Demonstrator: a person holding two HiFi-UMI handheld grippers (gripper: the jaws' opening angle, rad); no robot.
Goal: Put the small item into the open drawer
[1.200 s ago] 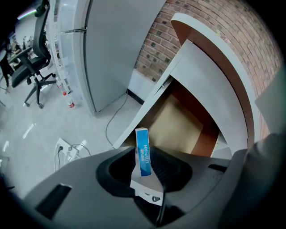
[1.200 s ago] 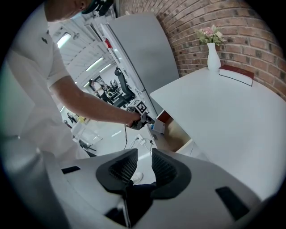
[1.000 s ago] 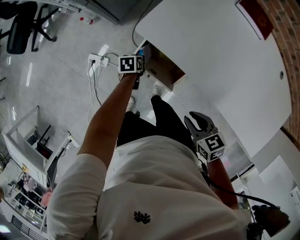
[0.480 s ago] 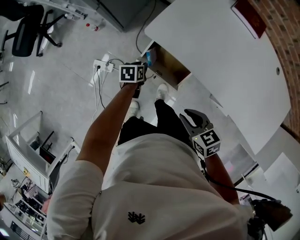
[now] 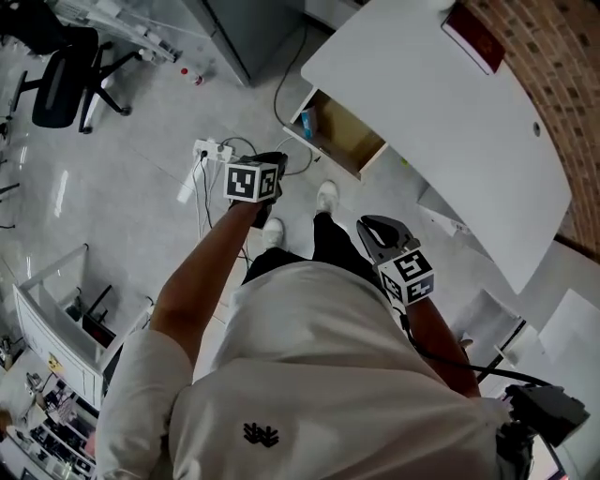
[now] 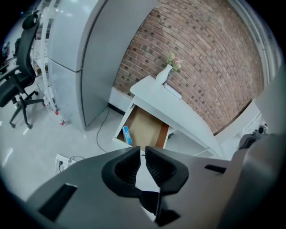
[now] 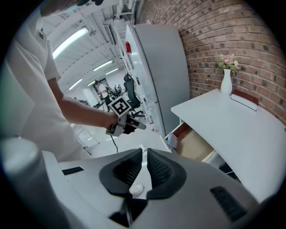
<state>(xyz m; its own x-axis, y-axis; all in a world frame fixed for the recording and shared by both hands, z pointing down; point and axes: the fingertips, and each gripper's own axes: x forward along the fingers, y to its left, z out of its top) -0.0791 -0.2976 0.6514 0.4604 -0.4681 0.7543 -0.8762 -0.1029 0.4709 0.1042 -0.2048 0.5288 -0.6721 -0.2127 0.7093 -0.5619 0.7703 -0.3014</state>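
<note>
The open drawer (image 5: 345, 139) sticks out from under the white desk (image 5: 450, 141), showing its brown bottom. A small blue item (image 5: 307, 123) lies at the drawer's left end, also seen in the left gripper view (image 6: 127, 135) and the right gripper view (image 7: 172, 140). My left gripper (image 5: 273, 159) hangs over the floor, short of the drawer's front, jaws together and empty (image 6: 143, 154). My right gripper (image 5: 379, 231) is held near my body; its jaws are closing to a thin slit with nothing between them (image 7: 144, 156).
A power strip (image 5: 210, 150) with cables lies on the floor by the left gripper. My shoes (image 5: 326, 197) stand before the drawer. An office chair (image 5: 58, 81) and a grey cabinet (image 5: 246, 28) are further off. A vase (image 6: 165, 74) and a red book (image 5: 476, 39) sit on the desk.
My left gripper has pulled back from the drawer toward me, and the blue item stays in the drawer. The right gripper's jaws, wide apart before, have come together.
</note>
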